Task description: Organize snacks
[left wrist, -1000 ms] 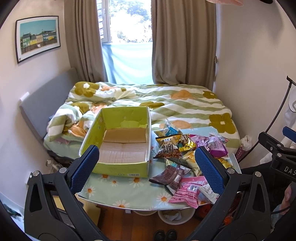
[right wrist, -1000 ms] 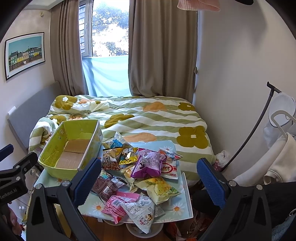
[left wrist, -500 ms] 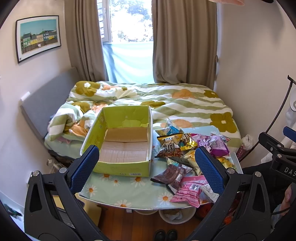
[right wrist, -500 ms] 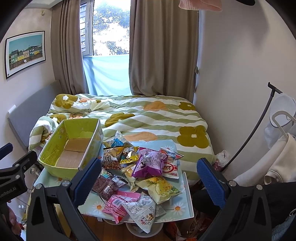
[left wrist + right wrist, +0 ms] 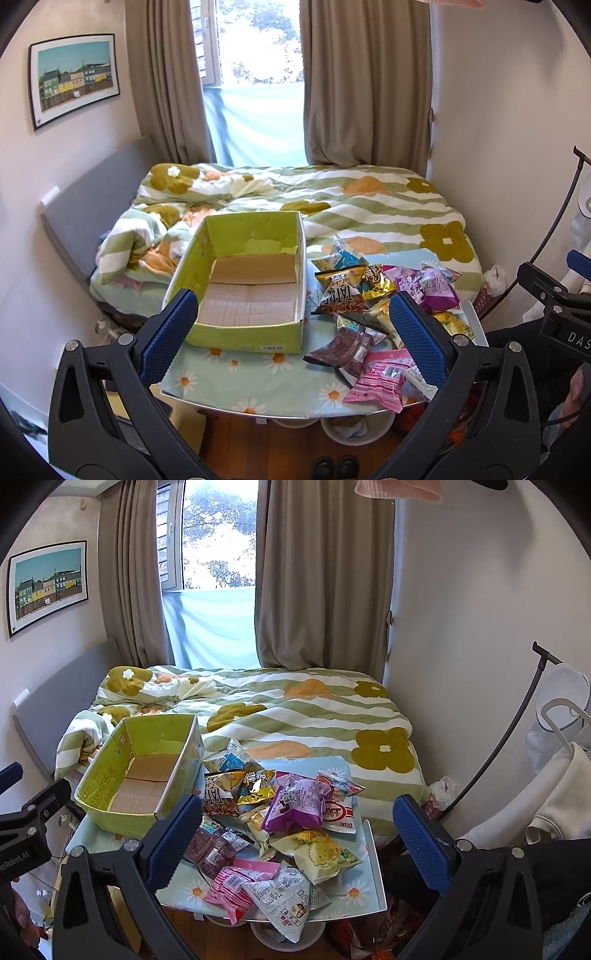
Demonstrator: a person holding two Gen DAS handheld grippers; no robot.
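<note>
From the left wrist we see our left gripper (image 5: 293,338) spread wide, empty, above an empty green box (image 5: 245,334); snack packets (image 5: 369,314) lie piled beside it on the table (image 5: 258,384).

From the right wrist, our right gripper (image 5: 295,843) gapes empty over the pile.

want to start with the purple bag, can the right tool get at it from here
Probably yes: the purple snack bag lies on top of the pile, nothing covers it, and the right tool is open and empty, facing it.

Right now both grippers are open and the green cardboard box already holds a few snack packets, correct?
Not quite. The green cardboard box is empty, as the left wrist view shows; the snack packets all lie beside it on the table. Left gripper and right gripper are open.
</note>
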